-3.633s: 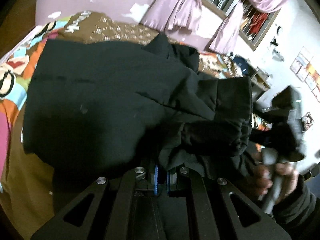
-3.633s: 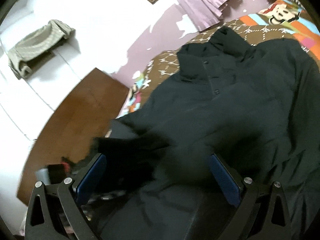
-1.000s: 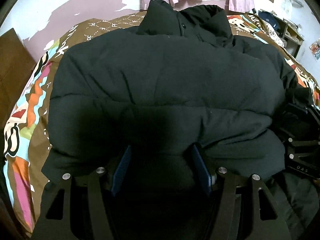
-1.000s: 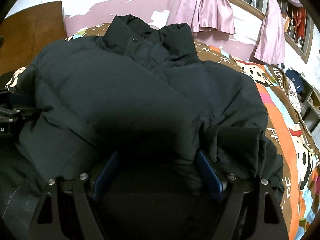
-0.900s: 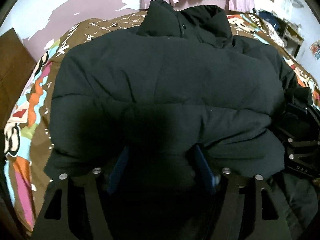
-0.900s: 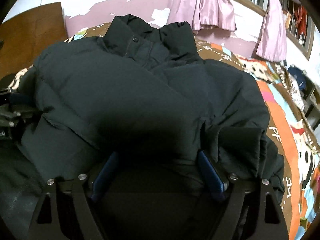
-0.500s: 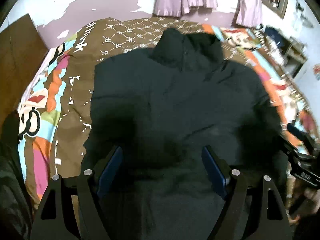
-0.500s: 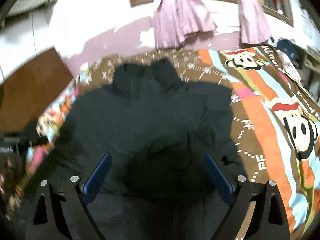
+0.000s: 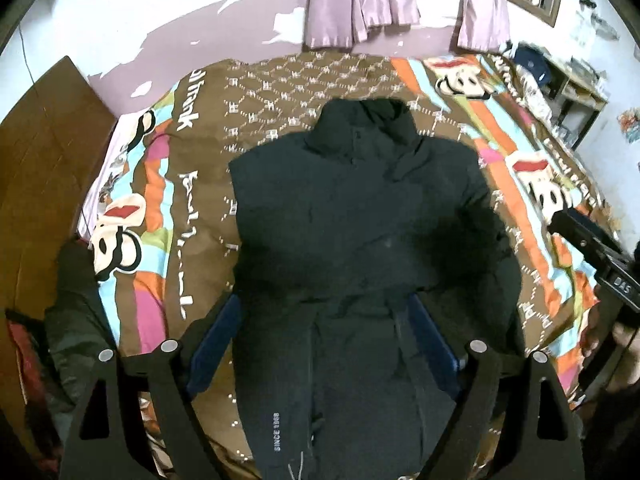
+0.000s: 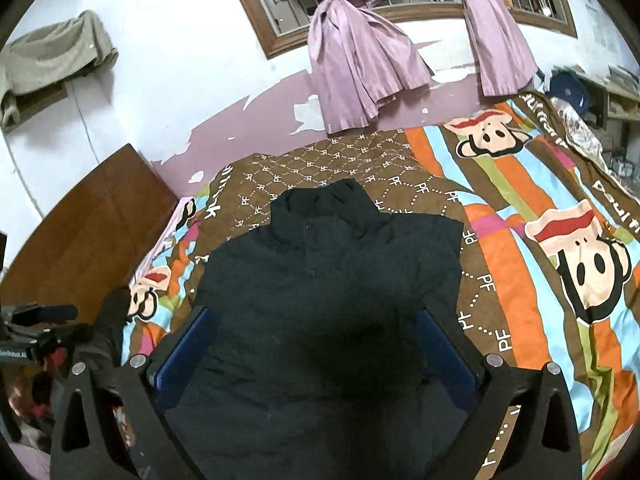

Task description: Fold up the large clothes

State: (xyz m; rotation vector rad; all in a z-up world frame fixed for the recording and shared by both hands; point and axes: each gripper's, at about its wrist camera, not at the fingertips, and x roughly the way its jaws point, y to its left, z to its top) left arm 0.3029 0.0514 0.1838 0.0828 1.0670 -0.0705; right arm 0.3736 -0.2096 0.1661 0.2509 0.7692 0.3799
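Both grippers hung empty, pointing downward.
The left gripper (image 9: 324,336) and the right gripper (image 10: 316,344) had their jaws opening, blue pads (image 9: 214,344) spread wide with nothing pressed between the fingers of either one.

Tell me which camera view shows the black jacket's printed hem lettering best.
The left wrist view: the white lettering sits legibly on the black jacket near its hem. The right wrist view shows the jacket's collar and body, but no lettering.
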